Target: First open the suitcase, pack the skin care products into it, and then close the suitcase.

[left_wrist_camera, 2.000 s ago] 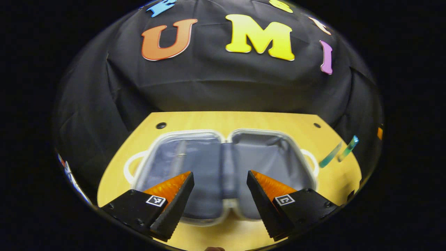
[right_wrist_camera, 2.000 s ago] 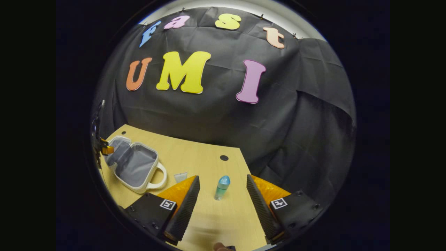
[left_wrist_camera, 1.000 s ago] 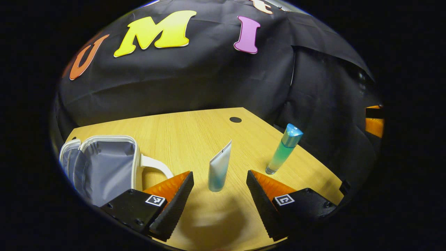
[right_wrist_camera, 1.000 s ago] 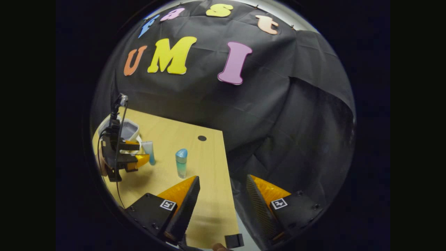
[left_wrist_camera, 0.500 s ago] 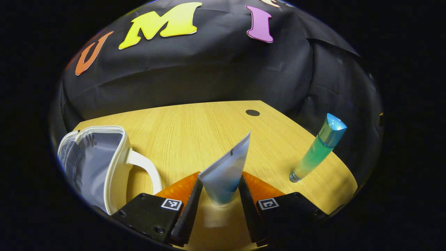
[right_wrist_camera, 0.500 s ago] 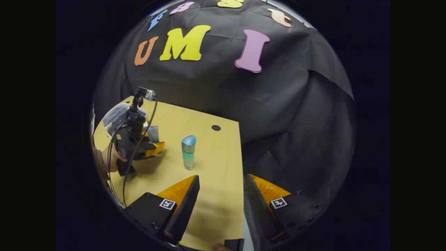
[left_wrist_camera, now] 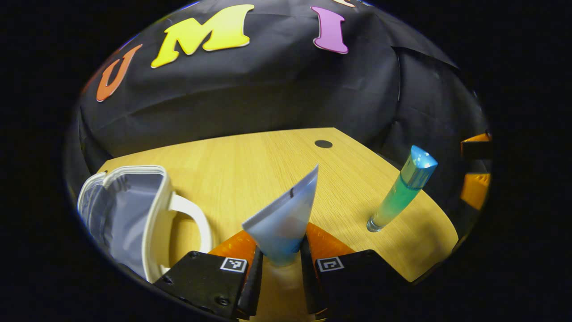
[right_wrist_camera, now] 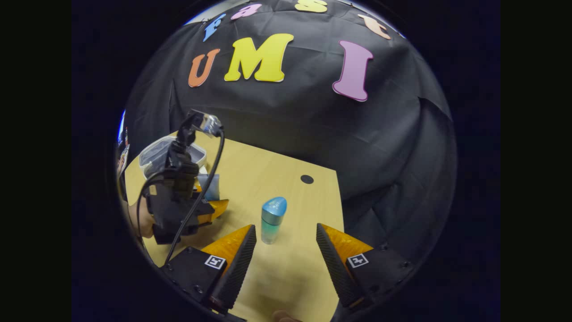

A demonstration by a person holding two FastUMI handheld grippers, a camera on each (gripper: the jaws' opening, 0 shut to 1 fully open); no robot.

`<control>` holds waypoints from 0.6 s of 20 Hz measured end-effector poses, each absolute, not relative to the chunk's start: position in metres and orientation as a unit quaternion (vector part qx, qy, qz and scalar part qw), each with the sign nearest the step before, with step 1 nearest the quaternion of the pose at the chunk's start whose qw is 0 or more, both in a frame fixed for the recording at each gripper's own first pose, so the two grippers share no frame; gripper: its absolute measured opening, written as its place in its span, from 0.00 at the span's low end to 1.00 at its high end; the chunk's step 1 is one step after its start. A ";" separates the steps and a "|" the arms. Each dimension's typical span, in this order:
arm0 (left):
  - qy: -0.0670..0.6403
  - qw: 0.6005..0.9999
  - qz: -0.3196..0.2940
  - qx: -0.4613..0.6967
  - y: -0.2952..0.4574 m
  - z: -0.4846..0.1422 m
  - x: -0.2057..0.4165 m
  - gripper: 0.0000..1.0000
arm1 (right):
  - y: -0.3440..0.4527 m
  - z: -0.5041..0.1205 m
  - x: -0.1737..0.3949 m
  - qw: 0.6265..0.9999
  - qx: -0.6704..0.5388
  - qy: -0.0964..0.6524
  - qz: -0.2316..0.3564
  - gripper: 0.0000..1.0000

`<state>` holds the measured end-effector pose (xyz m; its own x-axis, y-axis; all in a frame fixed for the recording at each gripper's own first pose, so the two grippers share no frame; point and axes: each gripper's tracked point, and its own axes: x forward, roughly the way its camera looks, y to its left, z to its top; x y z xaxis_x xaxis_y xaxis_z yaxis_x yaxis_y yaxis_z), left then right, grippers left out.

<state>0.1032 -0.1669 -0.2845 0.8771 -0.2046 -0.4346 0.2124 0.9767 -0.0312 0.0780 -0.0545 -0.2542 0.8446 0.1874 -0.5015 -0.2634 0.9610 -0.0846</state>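
Pale wood made up the tabletop (left_wrist_camera: pixel 250 165), a yellowish grained board with a small dark round hole (left_wrist_camera: pixel 323 144) near its far right corner. No brand or label could be read on either product; the only marks on the tongs' bodies were small square black-and-white tags.

In the left gripper view, the left tongs (left_wrist_camera: pixel 279 264) were closed on the lower end of a pale blue-grey tube (left_wrist_camera: pixel 283 221), both fingers pressing its sides, its flat crimped end pointing up and away. The suitcase (left_wrist_camera: pixel 127 214), white-edged with a grey lining, lay open at the tabletop's left side with its white handle (left_wrist_camera: pixel 192 217) toward the tube. A slim bottle (left_wrist_camera: pixel 400 190) of green-to-blue liquid with a blue cap stood near the tabletop's right edge, well apart from the left tongs.

In the right gripper view, the right tongs (right_wrist_camera: pixel 282 257) stood open and empty, fingers wide apart above the tabletop's near edge. The bottle (right_wrist_camera: pixel 271 220) stood upright just beyond their tips, nearer the left finger and touching neither. Farther left, the left tongs (right_wrist_camera: pixel 210 205) showed with a black cable, held by a hand (right_wrist_camera: pixel 145 226), the tube (right_wrist_camera: pixel 210 187) between them, and the suitcase (right_wrist_camera: pixel 156 154) behind near the far left corner.

Black cloth walled the booth behind and to the right of the tabletop.
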 end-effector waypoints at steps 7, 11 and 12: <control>0.203 0.976 -0.075 -0.022 -0.124 -0.223 0.057 0.41 | -0.019 -0.290 0.116 0.952 -0.083 0.271 0.111 0.80; 0.174 0.982 -0.073 -0.005 -0.099 -0.170 0.023 0.46 | -0.014 -0.306 0.139 0.954 -0.081 0.275 0.089 0.80; 0.169 0.983 -0.069 0.004 -0.090 -0.159 0.016 0.41 | -0.014 -0.310 0.142 0.954 -0.071 0.279 0.082 0.80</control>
